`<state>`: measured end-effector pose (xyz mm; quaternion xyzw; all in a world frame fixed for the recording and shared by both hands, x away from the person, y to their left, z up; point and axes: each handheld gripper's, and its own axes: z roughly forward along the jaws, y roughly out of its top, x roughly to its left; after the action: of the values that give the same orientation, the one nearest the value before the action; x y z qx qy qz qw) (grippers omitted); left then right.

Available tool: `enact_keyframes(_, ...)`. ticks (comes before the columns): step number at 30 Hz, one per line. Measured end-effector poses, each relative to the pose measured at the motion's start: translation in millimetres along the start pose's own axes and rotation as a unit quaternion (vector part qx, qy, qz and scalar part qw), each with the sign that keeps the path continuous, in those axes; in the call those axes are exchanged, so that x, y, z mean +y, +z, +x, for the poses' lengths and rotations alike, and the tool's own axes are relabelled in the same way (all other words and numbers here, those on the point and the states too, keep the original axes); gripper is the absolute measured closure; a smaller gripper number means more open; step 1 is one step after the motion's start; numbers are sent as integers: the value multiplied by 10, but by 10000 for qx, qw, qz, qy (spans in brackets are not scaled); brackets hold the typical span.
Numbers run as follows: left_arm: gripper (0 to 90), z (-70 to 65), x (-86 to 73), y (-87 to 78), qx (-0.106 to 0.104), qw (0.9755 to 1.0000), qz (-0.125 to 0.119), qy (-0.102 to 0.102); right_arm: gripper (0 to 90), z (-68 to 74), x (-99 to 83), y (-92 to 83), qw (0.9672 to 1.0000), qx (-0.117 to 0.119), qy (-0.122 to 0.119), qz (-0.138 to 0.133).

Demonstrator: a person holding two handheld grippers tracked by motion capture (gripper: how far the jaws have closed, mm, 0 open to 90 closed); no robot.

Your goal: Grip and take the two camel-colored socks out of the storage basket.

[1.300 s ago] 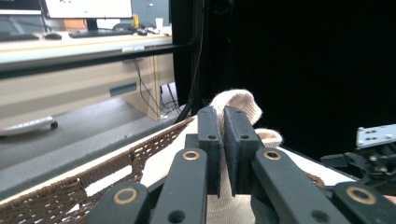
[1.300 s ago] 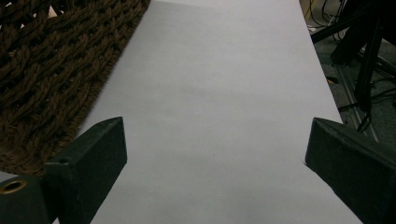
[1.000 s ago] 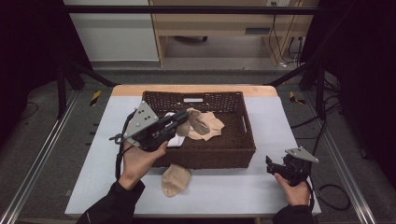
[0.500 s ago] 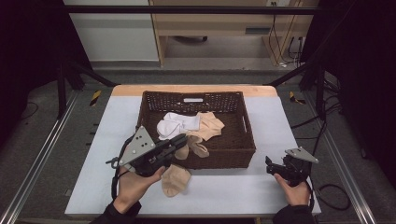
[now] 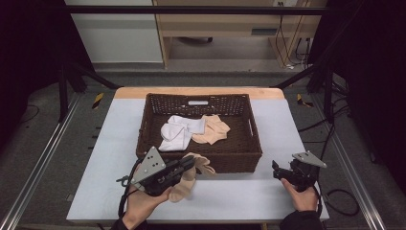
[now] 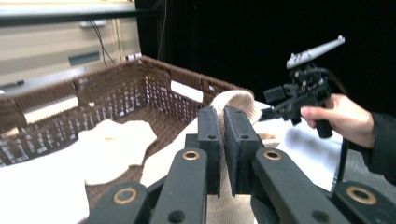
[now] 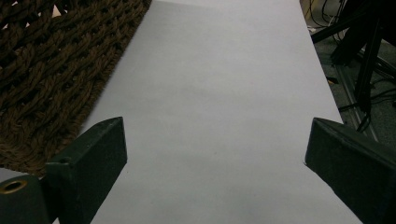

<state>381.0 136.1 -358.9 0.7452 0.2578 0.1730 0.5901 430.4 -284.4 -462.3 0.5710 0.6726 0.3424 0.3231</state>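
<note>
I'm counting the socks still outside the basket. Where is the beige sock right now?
In the high view, the beige sock lies on the table just in front of the basket, near its left corner, clamped in the left gripper.

Basket (image 5: 249, 152) rough woven wicker; sock (image 5: 184, 184) soft knit.

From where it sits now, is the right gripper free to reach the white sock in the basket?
Probably yes: the right gripper is open and empty, and the white sock lies uncovered in the open-topped basket; it must clear the near wall.
</note>
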Motion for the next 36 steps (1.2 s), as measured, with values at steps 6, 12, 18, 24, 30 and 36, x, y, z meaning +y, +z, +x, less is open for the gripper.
enact_keyframes(6, 849, -10, -193, 13, -50, 9997, 206, -83, 57, 5, -2, 0, 10000, 2, -6, 15)
enact_keyframes(12, 849, 11, -391, 86, -97, 9984, 535, -179, 58, 12, -7, 2, 10000, 30, -14, 26)
enact_keyframes(18, 847, 24, -632, 221, -43, 9948, 990, -219, 58, 11, -6, 3, 10000, 38, -18, 22)
enact_keyframes(24, 843, 44, -833, 377, -56, 9905, 1346, -286, 58, 16, -8, 9, 10000, 42, -47, 34)
enact_keyframes(30, 743, 67, -892, 397, -75, 9894, 1403, -364, 58, 22, -9, 13, 10000, 40, -59, 35)
enact_keyframes(36, 546, 106, -837, 244, 136, 9921, 1183, -404, 57, 12, -9, 7, 10000, 38, -37, 23)
